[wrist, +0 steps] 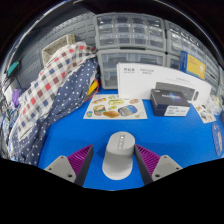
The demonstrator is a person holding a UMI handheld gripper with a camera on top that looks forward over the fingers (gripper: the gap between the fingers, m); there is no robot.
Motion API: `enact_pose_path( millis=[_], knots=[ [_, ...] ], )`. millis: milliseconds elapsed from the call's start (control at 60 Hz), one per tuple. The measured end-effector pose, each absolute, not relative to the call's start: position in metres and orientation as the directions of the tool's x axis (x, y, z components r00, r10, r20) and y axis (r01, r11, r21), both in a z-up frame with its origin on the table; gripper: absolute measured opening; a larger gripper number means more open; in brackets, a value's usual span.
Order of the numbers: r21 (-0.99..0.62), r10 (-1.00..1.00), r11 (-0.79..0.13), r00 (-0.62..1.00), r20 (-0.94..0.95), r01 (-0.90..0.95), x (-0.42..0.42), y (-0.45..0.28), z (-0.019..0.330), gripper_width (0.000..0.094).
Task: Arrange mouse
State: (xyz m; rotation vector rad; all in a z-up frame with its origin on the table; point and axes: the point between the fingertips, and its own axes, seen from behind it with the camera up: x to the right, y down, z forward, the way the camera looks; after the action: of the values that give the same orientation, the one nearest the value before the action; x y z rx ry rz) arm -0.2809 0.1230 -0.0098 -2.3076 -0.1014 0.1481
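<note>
Grey mouse (118, 155) sits on the blue surface (180, 135) between the gripper (113, 163) fingers, which are spread, with a gap either side of it. Purple pads (80, 158) flank it. Beyond: a black box (170, 98), printed sheet (116, 107), white carton (150, 78), and checkered cloth (50, 85) draped nearby.

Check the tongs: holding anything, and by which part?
Cannot be told for sure. The grey mouse sits between the tongs, whose pads lie along its sides near its rear half, but contact on either side isn't clear; it may just rest on the blue table.
</note>
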Motion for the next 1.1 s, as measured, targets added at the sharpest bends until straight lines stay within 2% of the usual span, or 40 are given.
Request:
enact_pose_path(
  millis=[67, 167, 200, 283, 433, 550, 700, 750, 833, 983, 1100],
  knots=[
    [-0.734, 0.126, -0.678, 0.99, -0.06, 0.042, -0.282, 0.133, -0.011, 0.0833],
    [-0.719, 0.117, -0.691, 0.993, -0.018, 0.068, -0.278, 0.139, -0.014, 0.0772],
    [-0.717, 0.104, -0.694, 0.995, -0.003, 0.071, -0.274, 0.14, -0.015, 0.0672],
    [-0.715, 0.089, -0.697, 0.996, -0.005, 0.059, -0.268, 0.141, -0.015, 0.0541],
    [-0.683, 0.12, -0.727, 0.992, -0.027, 0.069, -0.267, 0.137, -0.017, 0.0484],
    [-0.645, 0.148, -0.759, 0.988, -0.043, 0.086, -0.267, 0.135, -0.018, 0.0369],
    [-0.613, 0.207, -0.78, 0.977, -0.058, 0.128, -0.258, 0.132, -0.009, 0.0353],
    [-0.64, 0.247, -0.752, 0.968, -0.051, 0.158, -0.248, 0.134, 0.013, 0.0354],
    [-0.714, 0.28, -0.68, 0.959, -0.047, 0.164, -0.216, 0.138, 0.072, 0.0351],
    [-0.824, 0.241, -0.542, 0.97, 0.039, 0.168, -0.097, 0.141, 0.18, 0.0354],
    [-0.867, 0.172, -0.461, 0.977, 0.124, 0.192, 0.012, 0.139, 0.237, 0.0354]
  ],
)
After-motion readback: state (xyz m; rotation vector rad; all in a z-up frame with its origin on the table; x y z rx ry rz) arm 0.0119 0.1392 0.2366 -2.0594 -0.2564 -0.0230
